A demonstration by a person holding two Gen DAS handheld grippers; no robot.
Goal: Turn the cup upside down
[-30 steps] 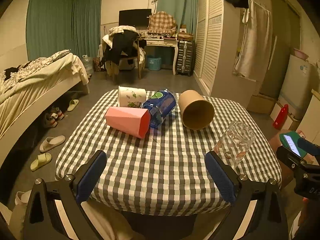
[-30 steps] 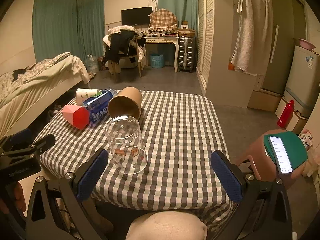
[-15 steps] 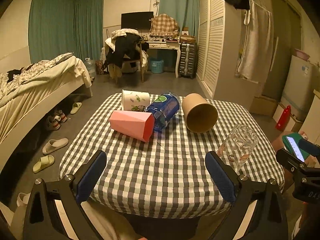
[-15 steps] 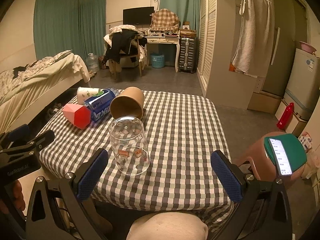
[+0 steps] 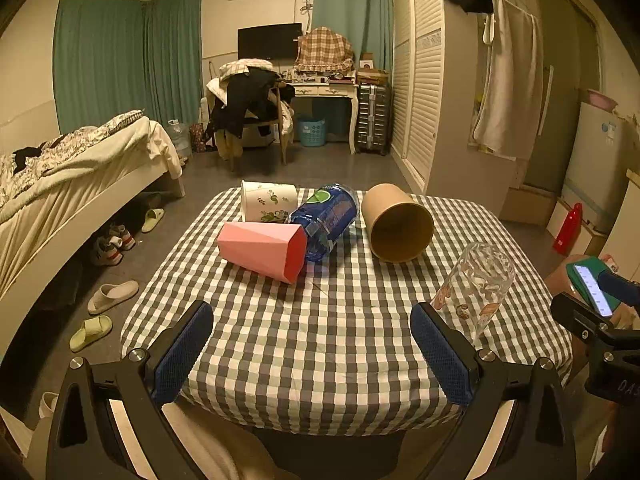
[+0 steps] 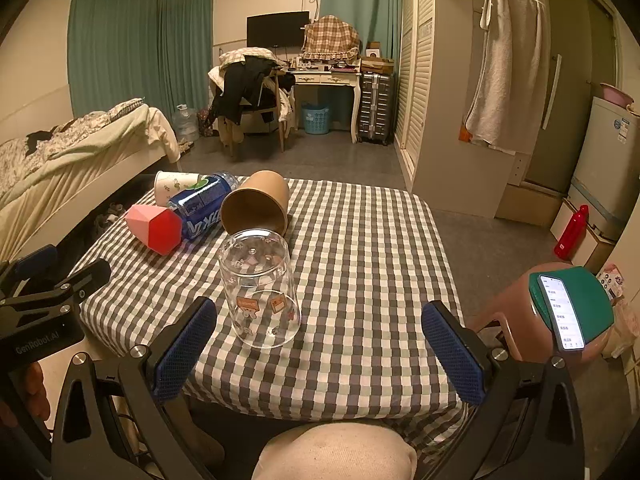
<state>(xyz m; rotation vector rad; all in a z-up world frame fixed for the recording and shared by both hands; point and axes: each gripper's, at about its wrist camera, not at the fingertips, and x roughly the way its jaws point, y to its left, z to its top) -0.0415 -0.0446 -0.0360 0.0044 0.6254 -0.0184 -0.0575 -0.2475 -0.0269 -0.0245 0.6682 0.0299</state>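
Note:
A clear glass cup (image 6: 260,288) with small printed figures stands upside down on the checked tablecloth (image 6: 360,280), mouth down; it also shows in the left wrist view (image 5: 476,288) near the table's right edge. My right gripper (image 6: 320,344) is open and empty, behind and to the right of the glass, not touching it. My left gripper (image 5: 312,350) is open and empty over the table's near edge. A pink cup (image 5: 264,250), a brown paper cup (image 5: 398,222) and a white flowered cup (image 5: 270,202) lie on their sides at the far end.
A blue plastic bottle (image 5: 326,220) lies between the pink and brown cups. A bed (image 5: 60,184) stands left, slippers (image 5: 112,296) on the floor. A phone (image 6: 558,312) rests on a green-topped stool to the right. A red bottle (image 6: 572,232) stands by the fridge.
Both grippers have drawn back a little from the table, so the cups look slightly farther away. The glass cup stays upside down in place. Both grippers stay open.

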